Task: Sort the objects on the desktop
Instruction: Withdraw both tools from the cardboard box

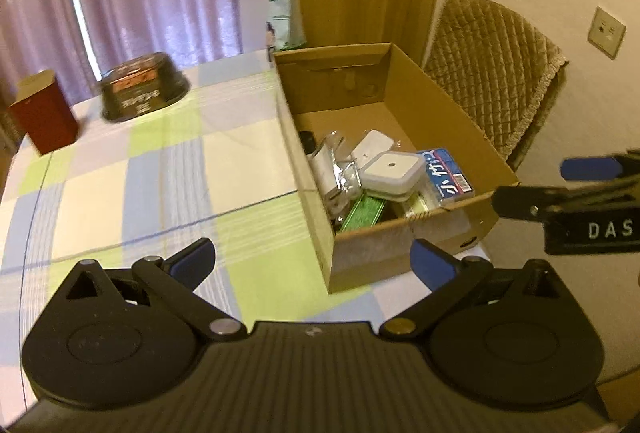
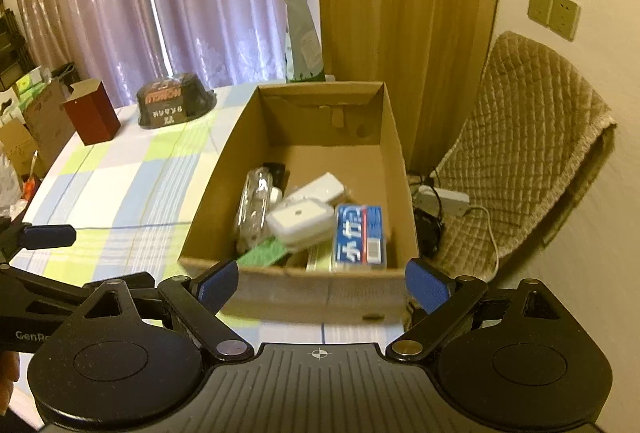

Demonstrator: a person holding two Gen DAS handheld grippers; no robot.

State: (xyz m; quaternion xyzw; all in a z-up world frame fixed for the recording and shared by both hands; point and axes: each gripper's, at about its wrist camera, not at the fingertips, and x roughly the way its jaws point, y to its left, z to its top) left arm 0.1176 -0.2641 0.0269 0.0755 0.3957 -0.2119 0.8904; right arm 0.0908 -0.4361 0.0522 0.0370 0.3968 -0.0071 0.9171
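Observation:
An open cardboard box [image 1: 436, 109] [image 2: 394, 149] stands on the checked tablecloth. Inside lie a white square case [image 1: 390, 171] [image 2: 300, 219], a blue packet [image 1: 448, 175] [image 2: 362, 235], a clear wrapped item [image 1: 338, 169] [image 2: 254, 207], a green packet [image 1: 362, 213] [image 2: 264, 251] and a white device [image 2: 320, 187]. My left gripper [image 1: 314, 259] is open and holds nothing, low over the cloth in front of the box's near corner. My right gripper [image 2: 322, 283] is open too, just before the box's near wall. Each gripper shows at the edge of the other's view.
A red carton [image 1: 44, 117] [image 2: 92, 113] and a black bowl-shaped tub [image 1: 144, 85] [image 2: 174, 101] stand at the table's far left. A tall bag [image 2: 304, 41] stands behind the box. A quilted chair [image 2: 520, 153] with a power strip [image 2: 442, 199] is right of the table.

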